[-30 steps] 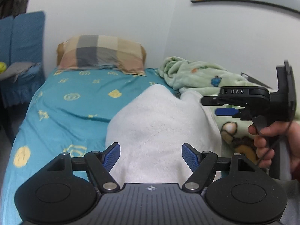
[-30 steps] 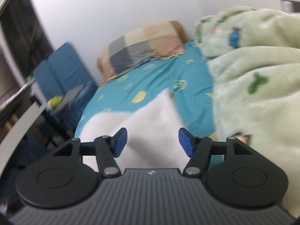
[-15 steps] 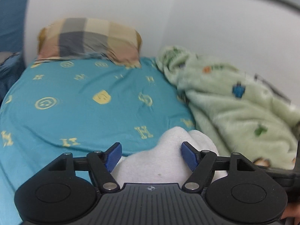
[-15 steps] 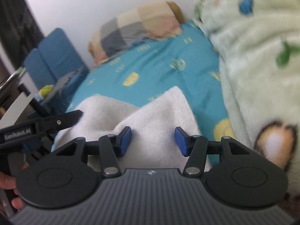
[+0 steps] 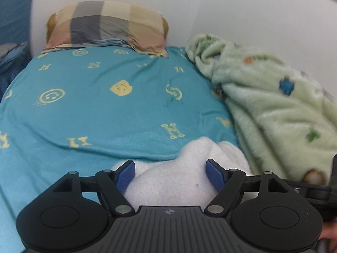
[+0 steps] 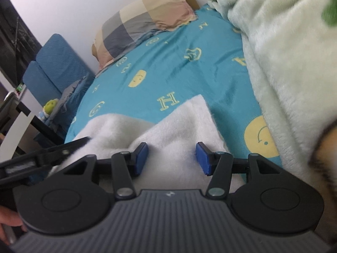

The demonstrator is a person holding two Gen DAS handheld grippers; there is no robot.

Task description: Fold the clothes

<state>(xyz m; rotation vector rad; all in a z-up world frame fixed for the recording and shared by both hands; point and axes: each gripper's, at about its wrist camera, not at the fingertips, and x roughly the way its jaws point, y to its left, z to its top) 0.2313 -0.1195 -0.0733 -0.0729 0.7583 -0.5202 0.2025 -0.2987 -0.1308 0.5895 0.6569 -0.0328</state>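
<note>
A white fleecy garment [image 5: 181,177] lies bunched on the teal bedsheet [image 5: 105,109] at the near end of the bed. My left gripper [image 5: 170,174] is open, its blue pads either side of the garment's raised fold, close over it. The garment also shows in the right wrist view [image 6: 168,135], with one corner pointing up the bed. My right gripper [image 6: 171,158] is open over its near part, jaws narrower than the left's. The left gripper's black finger [image 6: 52,151] shows at that view's left, on the garment's left edge.
A checked pillow [image 5: 105,25] lies at the head of the bed by the white wall. A pale green fleece blanket [image 5: 273,105] is heaped along the right side, also in the right wrist view [image 6: 284,52]. Blue cushions [image 6: 54,67] and a dark table stand to the left.
Both grippers have dropped low and moved forward over the garment. The left view now sees mostly bedsheet past the fold. The right gripper's jaws have narrowed somewhat.
</note>
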